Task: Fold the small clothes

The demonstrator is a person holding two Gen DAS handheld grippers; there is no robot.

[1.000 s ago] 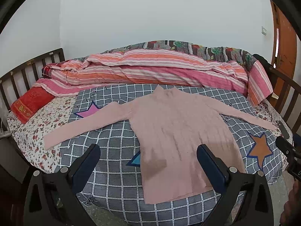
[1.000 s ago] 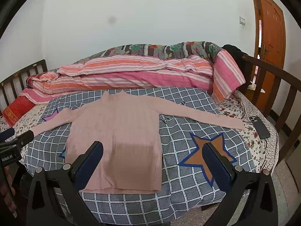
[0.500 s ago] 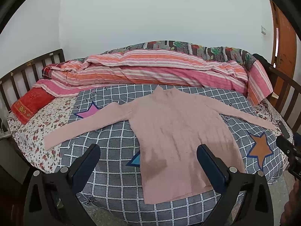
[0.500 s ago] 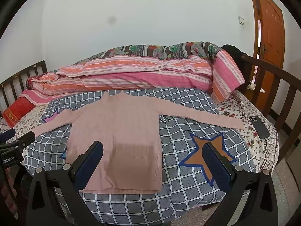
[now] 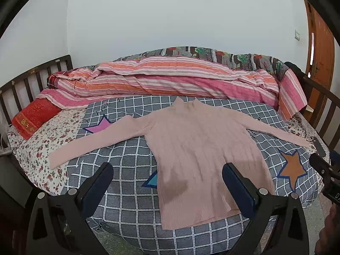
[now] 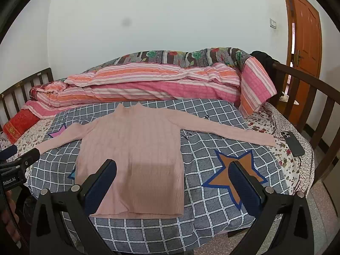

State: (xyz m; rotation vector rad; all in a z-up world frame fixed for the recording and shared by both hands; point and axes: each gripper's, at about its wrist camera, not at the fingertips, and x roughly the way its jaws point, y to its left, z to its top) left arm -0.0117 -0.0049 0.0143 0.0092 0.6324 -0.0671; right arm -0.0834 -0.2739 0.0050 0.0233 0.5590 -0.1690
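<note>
A pink ribbed sweater [image 5: 199,148] [image 6: 136,148] lies flat and face up on a grey checked blanket [image 5: 127,191] [image 6: 212,201], with both sleeves spread out to the sides and its hem toward me. My left gripper [image 5: 167,175] hangs open above the hem's left part, holding nothing. My right gripper [image 6: 173,172] is open too, over the hem's right corner, and it touches nothing. Each gripper shows at the edge of the other's view.
A rolled pink striped quilt [image 5: 170,78] lies along the back of the bed. A red pillow [image 5: 34,114] sits at the left by the wooden headboard [image 5: 25,78]. A phone [image 6: 293,143] lies near the right sleeve's cuff. A wooden rail [image 6: 308,97] and an orange door [image 6: 303,31] stand at right.
</note>
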